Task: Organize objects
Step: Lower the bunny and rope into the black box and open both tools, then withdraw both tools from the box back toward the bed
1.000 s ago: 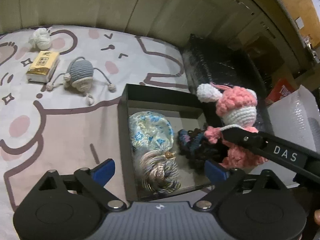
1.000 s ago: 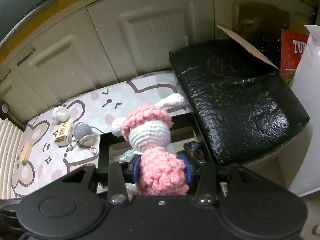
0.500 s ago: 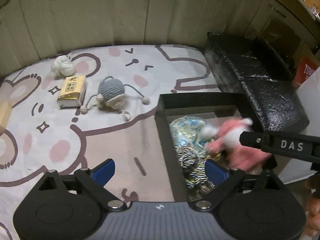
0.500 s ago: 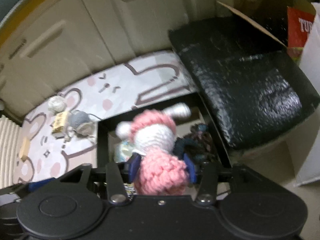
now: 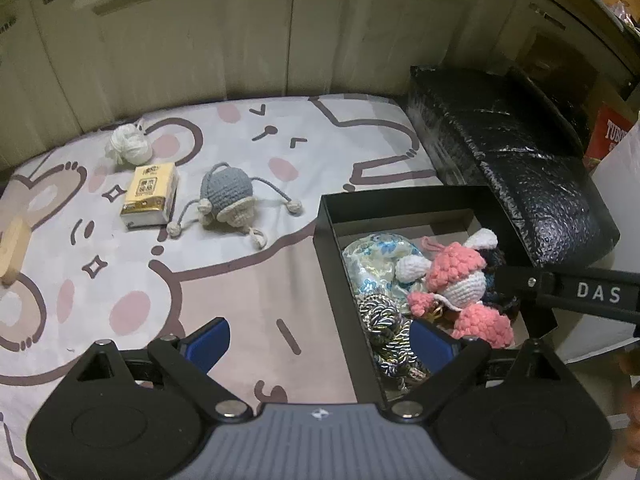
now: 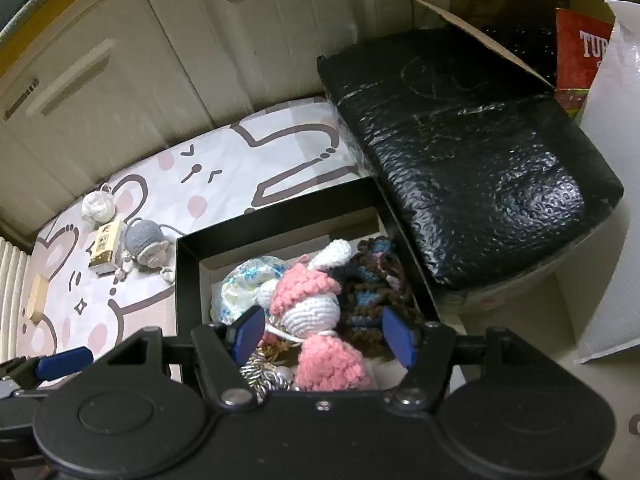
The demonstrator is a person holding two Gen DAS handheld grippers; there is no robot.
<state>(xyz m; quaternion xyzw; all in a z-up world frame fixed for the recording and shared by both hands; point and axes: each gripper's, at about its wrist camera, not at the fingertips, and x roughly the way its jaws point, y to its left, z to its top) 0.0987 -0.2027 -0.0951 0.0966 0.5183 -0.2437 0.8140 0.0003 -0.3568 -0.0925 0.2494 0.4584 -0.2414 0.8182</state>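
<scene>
A pink and white crochet bunny (image 6: 316, 312) lies in the black box (image 6: 188, 276), on a blue-patterned pouch (image 6: 244, 284), a dark knitted item (image 6: 368, 292) and a silver striped item (image 6: 264, 376). My right gripper (image 6: 324, 332) is open, its blue pads either side of the bunny without gripping it. The bunny (image 5: 456, 288) and box (image 5: 332, 248) also show in the left wrist view. My left gripper (image 5: 316, 340) is open and empty over the mat beside the box's left wall. A grey crochet toy (image 5: 228, 192), a yellow tissue pack (image 5: 150, 194) and a white yarn ball (image 5: 130, 148) lie on the mat.
A black wrapped package (image 6: 472, 136) sits right of the box. A white bubble mailer (image 6: 608, 200) and a red carton (image 6: 580, 52) stand at the far right. A wooden block (image 5: 12, 248) lies at the mat's left edge. Cupboard doors (image 5: 200, 28) run behind.
My right gripper lowered the bunny into the box and opened, letting it go. My left gripper pulled back and left, so more of the mat shows.
</scene>
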